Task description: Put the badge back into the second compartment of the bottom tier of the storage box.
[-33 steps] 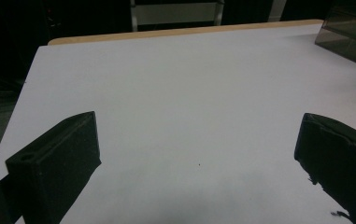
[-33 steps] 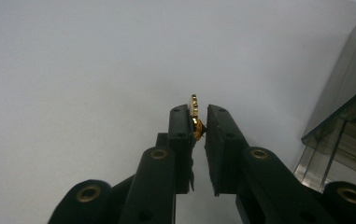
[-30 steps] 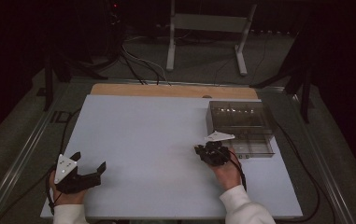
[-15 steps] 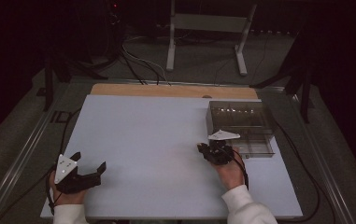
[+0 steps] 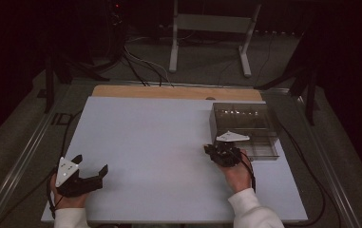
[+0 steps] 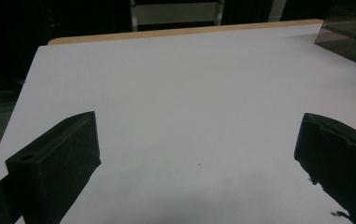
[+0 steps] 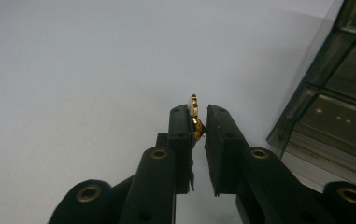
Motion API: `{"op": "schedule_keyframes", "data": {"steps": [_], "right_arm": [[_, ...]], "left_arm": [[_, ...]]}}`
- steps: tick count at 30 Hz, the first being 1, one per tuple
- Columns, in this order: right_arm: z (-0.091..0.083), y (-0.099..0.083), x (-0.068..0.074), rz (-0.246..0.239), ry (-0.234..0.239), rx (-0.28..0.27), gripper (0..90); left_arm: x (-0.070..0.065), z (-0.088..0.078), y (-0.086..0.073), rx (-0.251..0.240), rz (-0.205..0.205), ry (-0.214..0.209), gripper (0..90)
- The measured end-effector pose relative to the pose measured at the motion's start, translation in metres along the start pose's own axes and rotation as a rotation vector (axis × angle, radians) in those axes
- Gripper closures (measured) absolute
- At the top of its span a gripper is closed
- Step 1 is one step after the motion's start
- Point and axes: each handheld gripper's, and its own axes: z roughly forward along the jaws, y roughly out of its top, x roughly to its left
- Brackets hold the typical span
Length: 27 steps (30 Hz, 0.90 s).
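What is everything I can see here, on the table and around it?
Table: one, white top with a wooden far edge, centre.
Compartment box: one, smoky clear plastic, far right of the table.
Small gold piece: one, gold with a white part, pinched between the right gripper's jaws.
Stand: one, light grey, on the floor beyond the table.
Cables: several, dark, on the floor.
Left gripper: black, open, near left corner.
Right gripper: black, beside the box.

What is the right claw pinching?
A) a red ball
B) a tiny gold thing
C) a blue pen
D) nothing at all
B: in the right gripper view the right claw is shut on a tiny gold thing with a pale face, which pokes up between its two black jaws beside the clear box.
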Motion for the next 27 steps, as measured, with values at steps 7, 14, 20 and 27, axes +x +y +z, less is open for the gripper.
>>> {"op": "schedule_keyframes", "data": {"steps": [7, 14, 20, 27], "right_arm": [[-0.004, 0.0, -0.004, 0.013, -0.004, -0.01, 81.1], [-0.008, 0.0, -0.009, 0.025, -0.009, -0.019, 81.1], [-0.012, -0.001, -0.014, 0.039, -0.015, -0.026, 81.1], [-0.017, -0.002, -0.021, 0.047, -0.023, -0.031, 81.1]], "left_arm": [[0.0, 0.0, 0.0, 0.0, 0.0, 0.0, 0.7], [0.0, 0.0, 0.0, 0.001, -0.001, 0.0, 0.7], [0.0, 0.0, 0.0, 0.001, -0.002, 0.0, 0.7], [0.0, 0.001, 0.0, 0.003, 0.0, 0.001, 0.7]]}}
